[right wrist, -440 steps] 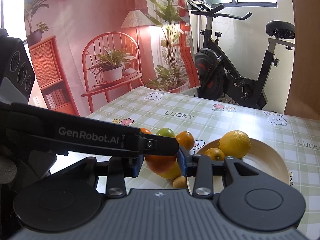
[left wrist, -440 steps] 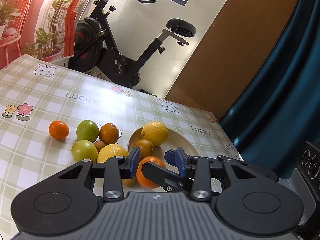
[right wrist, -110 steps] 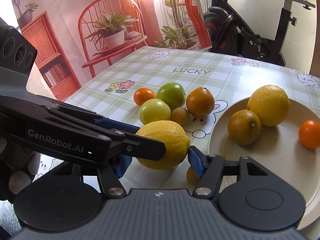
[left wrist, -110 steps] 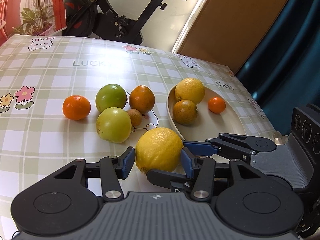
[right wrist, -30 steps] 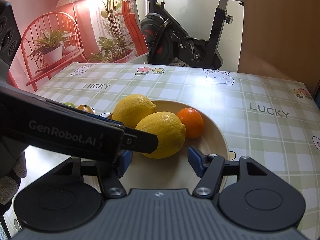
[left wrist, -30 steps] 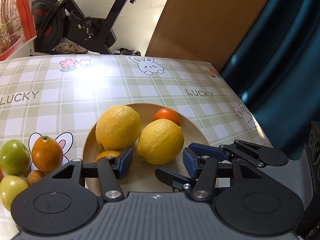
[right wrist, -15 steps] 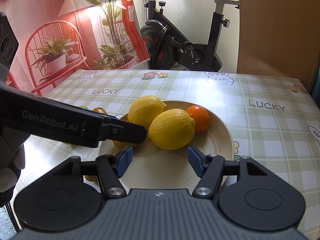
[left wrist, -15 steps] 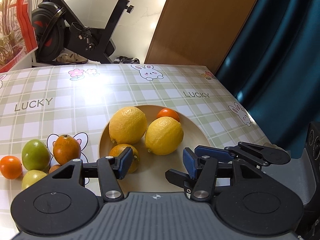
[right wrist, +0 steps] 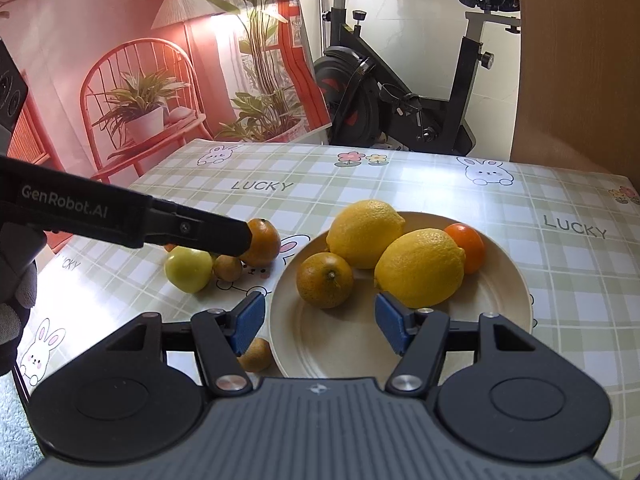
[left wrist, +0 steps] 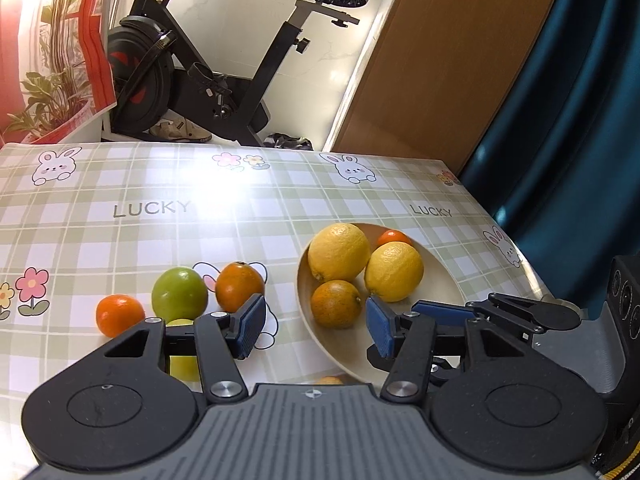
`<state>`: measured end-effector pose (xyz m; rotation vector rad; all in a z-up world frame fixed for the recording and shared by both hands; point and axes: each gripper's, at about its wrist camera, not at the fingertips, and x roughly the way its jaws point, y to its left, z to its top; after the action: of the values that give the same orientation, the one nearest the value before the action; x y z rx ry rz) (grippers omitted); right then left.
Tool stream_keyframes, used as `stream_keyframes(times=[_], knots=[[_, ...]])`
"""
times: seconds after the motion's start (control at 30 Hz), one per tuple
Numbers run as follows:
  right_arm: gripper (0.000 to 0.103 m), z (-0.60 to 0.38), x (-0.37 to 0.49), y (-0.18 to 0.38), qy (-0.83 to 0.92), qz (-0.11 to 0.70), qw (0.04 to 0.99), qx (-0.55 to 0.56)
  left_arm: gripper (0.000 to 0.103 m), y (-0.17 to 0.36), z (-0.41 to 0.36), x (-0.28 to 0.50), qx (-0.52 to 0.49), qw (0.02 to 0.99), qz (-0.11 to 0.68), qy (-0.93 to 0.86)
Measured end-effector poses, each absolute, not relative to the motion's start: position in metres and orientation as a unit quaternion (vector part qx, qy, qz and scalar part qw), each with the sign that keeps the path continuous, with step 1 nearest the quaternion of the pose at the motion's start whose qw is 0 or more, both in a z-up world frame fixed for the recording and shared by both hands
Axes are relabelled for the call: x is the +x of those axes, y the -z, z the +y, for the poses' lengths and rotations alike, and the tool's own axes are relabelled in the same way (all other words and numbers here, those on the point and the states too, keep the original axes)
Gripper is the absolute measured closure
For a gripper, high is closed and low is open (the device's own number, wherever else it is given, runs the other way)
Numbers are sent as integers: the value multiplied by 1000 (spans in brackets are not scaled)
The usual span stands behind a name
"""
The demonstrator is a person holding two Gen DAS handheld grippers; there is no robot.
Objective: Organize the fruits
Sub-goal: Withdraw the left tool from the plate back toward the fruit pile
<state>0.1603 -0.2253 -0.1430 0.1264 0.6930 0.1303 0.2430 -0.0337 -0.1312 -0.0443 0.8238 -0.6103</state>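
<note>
A beige plate (right wrist: 516, 300) holds two lemons (right wrist: 366, 232) (right wrist: 420, 268), a brownish orange (right wrist: 325, 280) and a small tangerine (right wrist: 466, 246). Left of it on the tablecloth lie an orange (left wrist: 239, 287), a green apple (left wrist: 179, 294), a tangerine (left wrist: 120, 316) and a yellow-green apple (right wrist: 188, 270). Two small brown fruits (right wrist: 227, 268) (right wrist: 256, 354) lie there too. My left gripper (left wrist: 316, 326) hangs open over the plate's left rim, holding nothing. My right gripper (right wrist: 320, 322) is open above the plate's near part, also holding nothing. A finger (right wrist: 192, 228) of the left gripper crosses the right wrist view.
The checked tablecloth (left wrist: 160, 208) runs to an edge at the right by a blue curtain (left wrist: 560, 120). An exercise bike (left wrist: 224, 80) stands behind the table. A gloved hand (right wrist: 16, 300) shows at the left edge of the right wrist view.
Both grippers have drawn back and up from the plate. The left view has swung left, so the loose fruits on the cloth show again. The lemons stay in the plate.
</note>
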Motion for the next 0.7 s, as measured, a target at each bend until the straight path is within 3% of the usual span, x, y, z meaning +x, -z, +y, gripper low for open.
stream_keyframes(times=[0.7], knots=[[39, -189, 174, 146, -91, 335, 936, 53, 45, 130, 30, 241, -33, 891, 380, 245]])
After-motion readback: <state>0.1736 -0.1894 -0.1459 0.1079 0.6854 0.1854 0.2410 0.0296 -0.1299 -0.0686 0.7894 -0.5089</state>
